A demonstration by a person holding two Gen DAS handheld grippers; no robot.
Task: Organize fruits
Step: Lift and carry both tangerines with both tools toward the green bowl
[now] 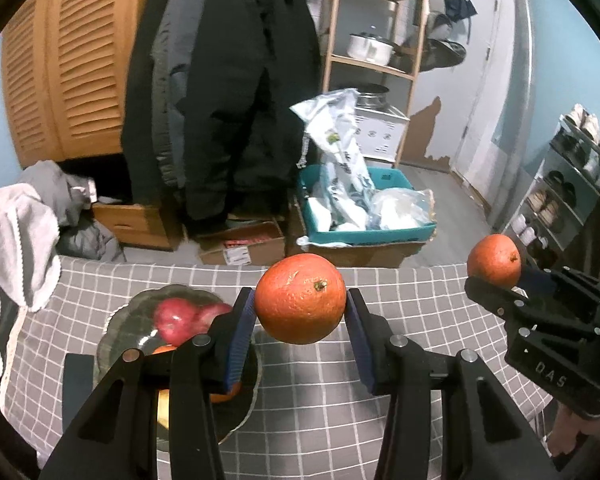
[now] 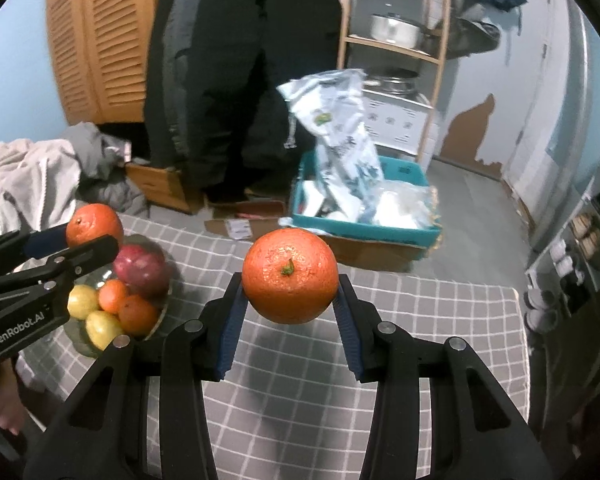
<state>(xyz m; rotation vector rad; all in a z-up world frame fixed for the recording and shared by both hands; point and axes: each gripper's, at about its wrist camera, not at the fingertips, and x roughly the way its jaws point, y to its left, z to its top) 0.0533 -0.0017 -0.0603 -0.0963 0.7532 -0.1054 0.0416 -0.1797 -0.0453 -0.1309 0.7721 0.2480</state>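
A glass bowl (image 2: 162, 312) on the checked tablecloth (image 2: 420, 312) holds apples, lemons and tangerines. Above the cloth, the left gripper (image 1: 300, 312) and right gripper (image 2: 290, 292) each clamp an orange (image 1: 301, 298) (image 2: 290, 281) between blue pads.

right gripper (image 2: 290, 300) clamps orange (image 2: 290, 276) above checked cloth (image 2: 400, 320) | left gripper (image 2: 96, 236) grips second orange (image 2: 94, 224) over glass bowl (image 2: 80, 340) of fruit

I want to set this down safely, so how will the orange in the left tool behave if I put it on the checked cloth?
The orange is round, so it would probably roll on the flat checked cloth. Its pebbly peel likely grips well, and the left tool holds it by its sides without denting, which suggests firm fruit.
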